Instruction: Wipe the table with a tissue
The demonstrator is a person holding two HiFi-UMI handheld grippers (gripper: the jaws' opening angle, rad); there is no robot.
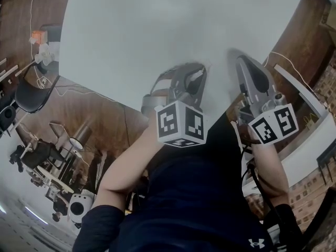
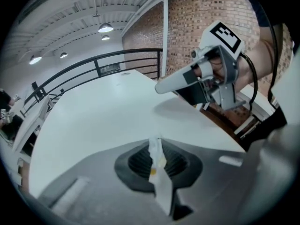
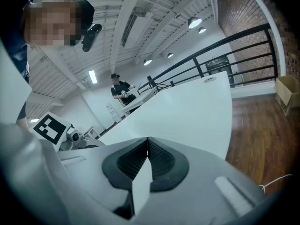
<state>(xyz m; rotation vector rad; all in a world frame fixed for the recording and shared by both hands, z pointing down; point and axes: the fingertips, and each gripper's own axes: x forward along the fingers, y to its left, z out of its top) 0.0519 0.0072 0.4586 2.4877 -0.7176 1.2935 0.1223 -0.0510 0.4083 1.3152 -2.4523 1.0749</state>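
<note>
A thin crumpled strip of white tissue [image 2: 156, 163] with a yellowish spot is pinched in my left gripper [image 2: 154, 142], which is shut on it just above the white table [image 2: 93, 111]. In the head view the left gripper [image 1: 201, 67] and the right gripper [image 1: 236, 58] hover side by side over the table [image 1: 157, 25] near its front edge. My right gripper [image 3: 147, 139] has its jaws pressed together and nothing sticks out past their tips. From the left gripper view the right gripper [image 2: 160, 88] points over the table edge.
A black chair [image 1: 29, 93] and cables lie on the wooden floor at the left. A black railing [image 2: 117, 60] and a brick wall [image 2: 187, 27] stand beyond the table. A person [image 3: 119, 90] stands far off; a cardboard box [image 3: 287, 93] sits on the floor.
</note>
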